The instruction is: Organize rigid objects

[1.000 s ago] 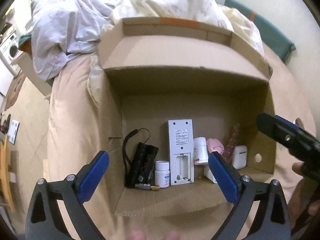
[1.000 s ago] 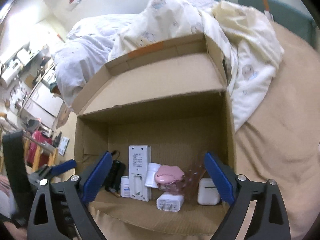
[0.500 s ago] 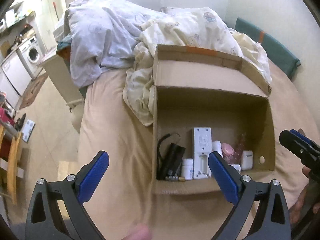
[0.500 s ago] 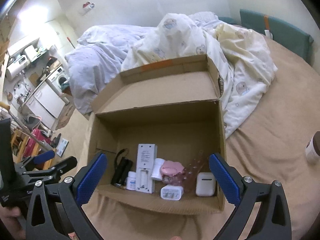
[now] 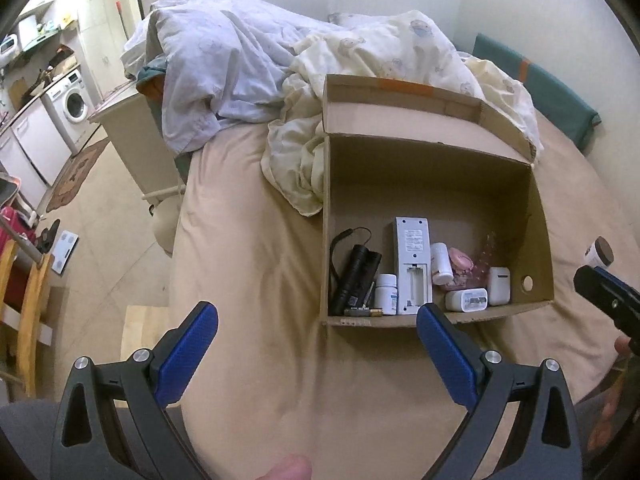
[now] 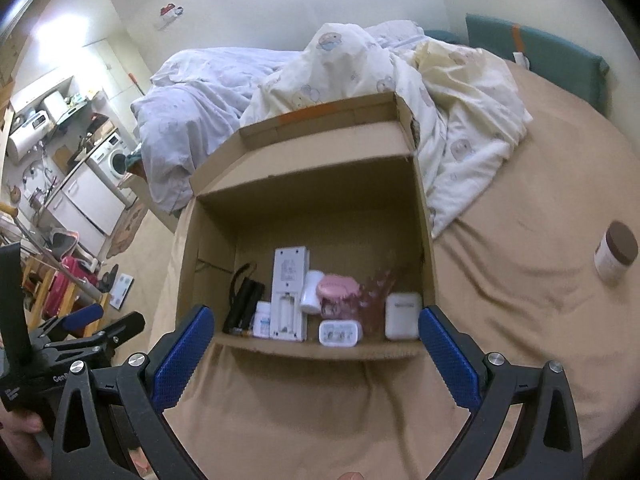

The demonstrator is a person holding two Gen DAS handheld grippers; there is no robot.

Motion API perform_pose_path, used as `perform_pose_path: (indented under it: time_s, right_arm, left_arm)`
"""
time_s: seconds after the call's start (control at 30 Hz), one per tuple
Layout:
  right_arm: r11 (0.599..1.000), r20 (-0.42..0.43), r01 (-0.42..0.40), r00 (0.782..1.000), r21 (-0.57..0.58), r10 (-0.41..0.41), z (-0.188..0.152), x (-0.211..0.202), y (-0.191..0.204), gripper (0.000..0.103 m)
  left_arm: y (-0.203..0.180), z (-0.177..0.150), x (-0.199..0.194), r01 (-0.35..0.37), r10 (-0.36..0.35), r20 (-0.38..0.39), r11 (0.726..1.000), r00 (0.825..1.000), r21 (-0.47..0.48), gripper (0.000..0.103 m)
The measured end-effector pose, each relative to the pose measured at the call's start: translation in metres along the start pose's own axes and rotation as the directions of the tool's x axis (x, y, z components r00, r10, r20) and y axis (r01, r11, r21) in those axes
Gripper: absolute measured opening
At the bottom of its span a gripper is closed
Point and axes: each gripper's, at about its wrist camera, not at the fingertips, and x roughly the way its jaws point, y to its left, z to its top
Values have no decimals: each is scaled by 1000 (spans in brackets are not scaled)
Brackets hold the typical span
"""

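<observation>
An open cardboard box (image 5: 536,216) (image 6: 424,216) sits on the tan bed sheet. Lined up along its near wall are a black flashlight (image 5: 354,276) (image 6: 244,300), a small white pill bottle (image 5: 386,288) (image 6: 263,318), a white remote (image 5: 413,264) (image 6: 289,288) with its battery bay open, a pink item (image 5: 462,261) (image 6: 336,286), a white charger (image 5: 466,299) (image 6: 340,332) and a white earbud case (image 5: 499,280) (image 6: 402,316). My left gripper (image 5: 316,344) and my right gripper (image 6: 314,344) both hang open and hold nothing, above the sheet in front of the box.
A brown-lidded white jar (image 6: 615,252) (image 5: 598,251) stands on the sheet to the right of the box. Rumpled bedding (image 5: 248,72) (image 6: 360,72) is piled behind it. The bed's left edge drops to the floor (image 5: 112,216), with a washing machine (image 5: 72,100) and furniture beyond.
Both grippers have pulled back and up from the box, which now looks smaller and farther off. The jar on the right has come into view. Both stay open.
</observation>
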Motion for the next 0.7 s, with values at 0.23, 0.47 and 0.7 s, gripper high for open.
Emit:
perform_pose_path:
  time_s: [0.23, 0.47, 0.7]
  right_arm:
    - [999, 11, 47, 999, -20, -47, -16, 2, 5, 103]
    - [994, 23, 94, 995, -56, -93, -17, 8, 9, 103]
    - [992, 9, 103, 995, -72, -103, -16, 15, 12, 103]
  left_arm:
    - [-3, -8, 4, -30, 29, 21, 999, 999, 12, 102]
    - [2, -8, 10, -15, 15, 12, 1000, 1000, -13, 102]
    - [1, -10, 13, -10, 10, -5, 1000, 1000, -11, 102]
